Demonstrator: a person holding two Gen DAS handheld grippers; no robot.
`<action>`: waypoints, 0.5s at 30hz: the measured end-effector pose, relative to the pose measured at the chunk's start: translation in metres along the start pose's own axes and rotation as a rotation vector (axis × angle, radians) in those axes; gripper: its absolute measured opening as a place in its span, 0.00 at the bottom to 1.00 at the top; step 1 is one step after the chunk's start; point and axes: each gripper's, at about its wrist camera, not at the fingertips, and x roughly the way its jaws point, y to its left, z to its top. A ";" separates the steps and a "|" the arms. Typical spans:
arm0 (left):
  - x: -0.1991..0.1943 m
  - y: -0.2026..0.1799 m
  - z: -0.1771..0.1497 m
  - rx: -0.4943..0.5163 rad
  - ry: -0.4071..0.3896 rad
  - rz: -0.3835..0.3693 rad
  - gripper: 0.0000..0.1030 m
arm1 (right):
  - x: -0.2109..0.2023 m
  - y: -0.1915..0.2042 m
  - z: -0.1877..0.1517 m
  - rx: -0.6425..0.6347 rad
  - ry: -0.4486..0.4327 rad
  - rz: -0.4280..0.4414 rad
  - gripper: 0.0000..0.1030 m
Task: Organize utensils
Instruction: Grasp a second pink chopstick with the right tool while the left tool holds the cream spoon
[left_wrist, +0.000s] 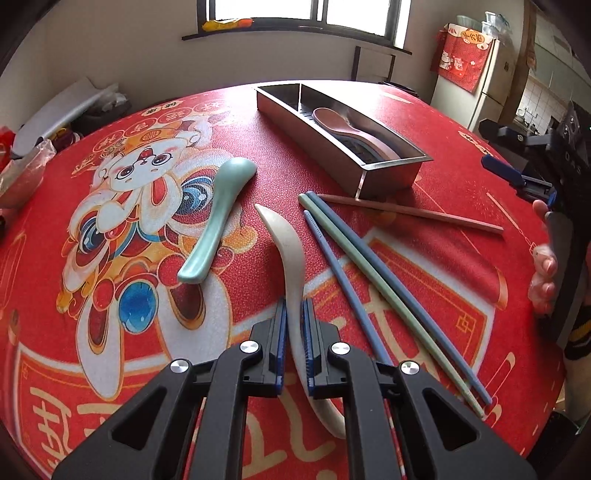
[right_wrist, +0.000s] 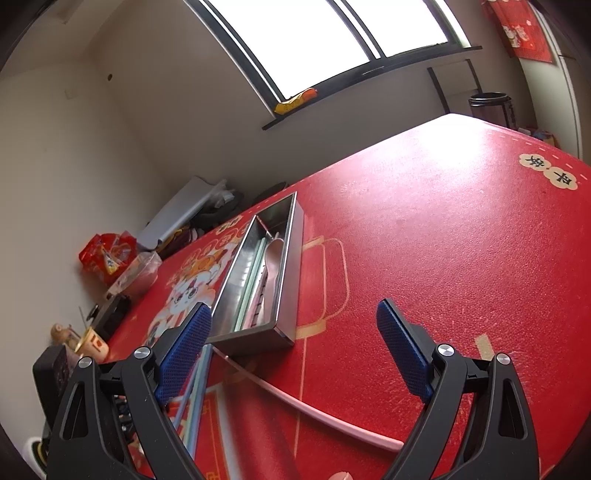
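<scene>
My left gripper (left_wrist: 294, 314) is shut on a cream ceramic spoon (left_wrist: 291, 258), gripped at mid-handle, its tip pointing away. To its left a pale green spoon (left_wrist: 218, 221) lies on the red mat. On its right lie two blue chopsticks (left_wrist: 343, 273) and a green one (left_wrist: 354, 254), and beyond them a pink chopstick (left_wrist: 410, 212). The steel utensil tray (left_wrist: 391, 173) at the back holds a pink spoon (left_wrist: 343, 120). My right gripper (right_wrist: 293, 314) hangs open above the mat, just before the tray (right_wrist: 255, 339), over the pink chopstick (right_wrist: 314, 410).
The red printed mat (right_wrist: 443, 240) covers the table. Snack bags (right_wrist: 107, 254), a plastic container (right_wrist: 136, 273) and a small cup (right_wrist: 94, 345) crowd the far left edge. A person's hand (left_wrist: 543, 266) holds the right gripper. A fridge (left_wrist: 480, 85) stands behind.
</scene>
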 end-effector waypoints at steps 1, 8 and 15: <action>-0.002 0.000 -0.002 0.005 -0.001 0.003 0.08 | 0.000 0.000 0.000 0.000 0.003 0.003 0.85; -0.011 0.007 -0.015 -0.009 -0.032 -0.013 0.08 | 0.007 0.000 -0.003 0.006 0.048 0.036 0.85; -0.011 0.012 -0.017 -0.044 -0.041 -0.050 0.08 | 0.019 0.009 0.000 -0.075 0.175 0.004 0.85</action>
